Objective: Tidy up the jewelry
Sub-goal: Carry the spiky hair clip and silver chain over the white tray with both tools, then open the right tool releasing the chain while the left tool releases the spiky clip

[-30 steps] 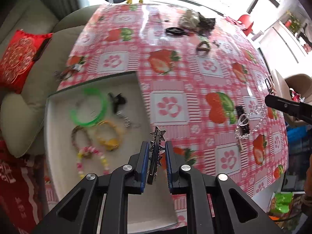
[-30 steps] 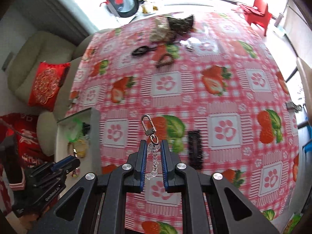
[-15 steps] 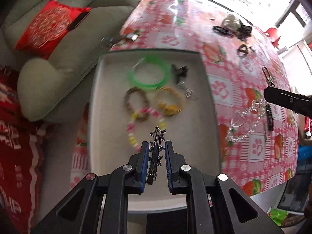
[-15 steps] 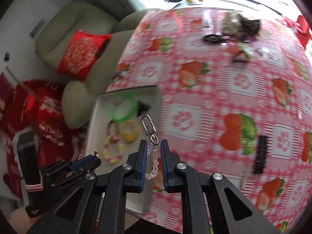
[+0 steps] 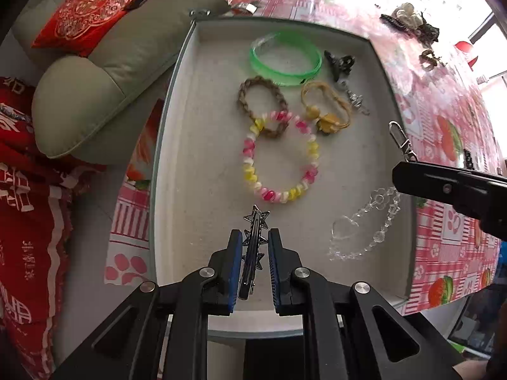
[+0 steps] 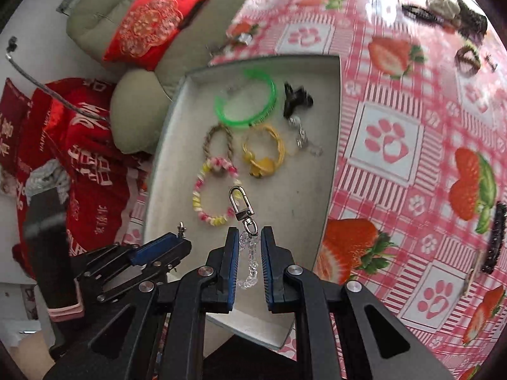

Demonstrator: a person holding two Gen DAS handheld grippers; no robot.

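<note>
Left gripper (image 5: pixel 252 251) clamped on a dark metal star-studded hair clip (image 5: pixel 253 237), held over the near part of the shallow grey felt-lined tray (image 5: pixel 202 120). Right gripper (image 6: pixel 249 253) clamped on a clear crystal bead keychain with silver clasp (image 6: pixel 242 205), also over the tray, its beads dangling right of the left gripper. Far in the tray lie a pink-yellow bead bracelet (image 5: pixel 279 155) and translucent green bangle (image 5: pixel 285 58).

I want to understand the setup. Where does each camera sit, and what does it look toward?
Left wrist: on the left gripper, looking down at the tray; its jaws hold a star hair clip; the right gripper enters from the right.
Right wrist: on the right gripper, facing tray and tablecloth; its jaws hold a crystal chain; the left gripper shows lower left.
Shared: tray, green bangle, both grippers.
</note>
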